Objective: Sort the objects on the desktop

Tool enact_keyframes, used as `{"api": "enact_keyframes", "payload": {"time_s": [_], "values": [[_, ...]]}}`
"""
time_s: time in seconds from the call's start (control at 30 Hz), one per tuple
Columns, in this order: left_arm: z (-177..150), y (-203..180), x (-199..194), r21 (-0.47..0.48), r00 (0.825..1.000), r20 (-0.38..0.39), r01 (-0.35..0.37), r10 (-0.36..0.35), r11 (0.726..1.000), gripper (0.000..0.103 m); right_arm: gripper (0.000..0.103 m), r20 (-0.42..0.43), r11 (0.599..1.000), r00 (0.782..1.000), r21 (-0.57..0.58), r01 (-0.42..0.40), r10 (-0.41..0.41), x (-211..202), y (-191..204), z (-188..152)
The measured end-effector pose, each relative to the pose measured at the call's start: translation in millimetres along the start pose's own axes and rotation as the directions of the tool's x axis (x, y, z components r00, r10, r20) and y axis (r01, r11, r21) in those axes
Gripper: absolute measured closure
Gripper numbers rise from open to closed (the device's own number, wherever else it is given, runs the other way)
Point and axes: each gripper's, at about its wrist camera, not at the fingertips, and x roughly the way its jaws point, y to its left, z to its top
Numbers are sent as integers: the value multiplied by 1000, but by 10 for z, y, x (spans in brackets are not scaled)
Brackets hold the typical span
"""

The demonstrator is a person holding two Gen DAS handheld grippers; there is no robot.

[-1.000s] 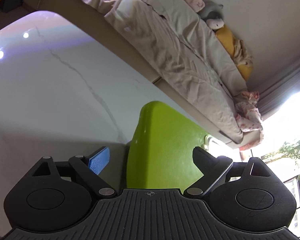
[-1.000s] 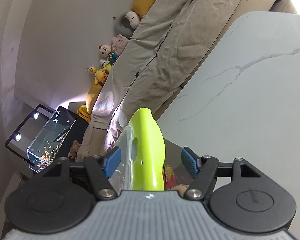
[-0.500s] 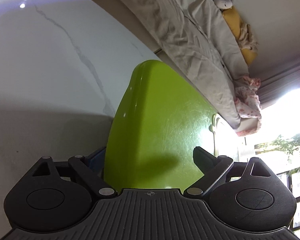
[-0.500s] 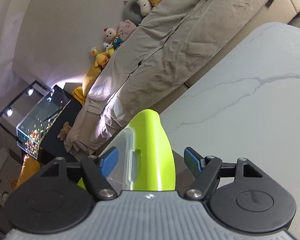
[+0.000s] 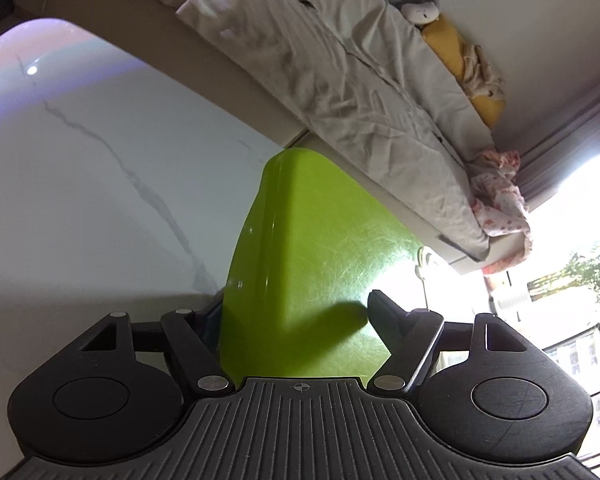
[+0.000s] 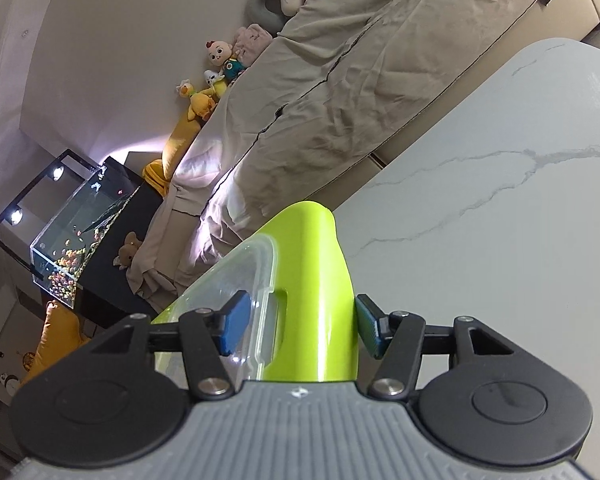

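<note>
A long bed with a wrinkled beige cover fills the back of both views, and it stands along a pale wall. In front of it is the white marble table with thin grey veins. At the far end of the bed, in the right wrist view, a glass fish tank stands on a dark cabinet, and some soft toys lie in a row against the wall. The task's thing is a lime green box lid that sits on a clear plastic container; it is at the edge of the table nearest to the bed, and it stands between the fingers of both grippers. The left gripper has the lid between its fingers: the right finger touches the green top near its dark shadow, while the left finger is almost hidden behind the side of the lid. Its jaws have just been closing, and I cannot tell if the pads press on the lid. The right gripper reaches around the green handle side of the lid. Its two blue pads stand at a middle width, one over the clear rim and the other just beside the green edge. Its jaws have also just been closing, and a firm grip is not clear from this view.
</note>
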Motion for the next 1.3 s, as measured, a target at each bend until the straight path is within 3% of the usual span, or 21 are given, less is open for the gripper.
{"api": "enact_keyframes", "payload": {"time_s": [0.23,0.47,0.7,0.87,1.03,1.3], "values": [[-138,222,131,-44,999,-44,-13,11,999,23,44,-12,1000,1000,-16,23,-24,46,-52,-15],[-72,161,129,-38,999,-43,-30,28,999,23,44,-1,999,999,-16,41,-41,58,-27,5],[19,57,3,-19,1000,-8,18,-18,1000,21,45,26,1000,1000,2,10,-11,8,-8,66],[-3,132,96,-27,999,-39,-32,31,999,20,45,2,1000,1000,7,19,-19,89,-33,49],[-21,246,141,-61,999,-52,-18,15,998,21,46,-3,999,1000,39,-19,19,107,-123,-15],[4,247,171,-59,999,-52,-19,16,998,17,46,-4,999,1000,51,-16,16,114,-156,-12]]}}
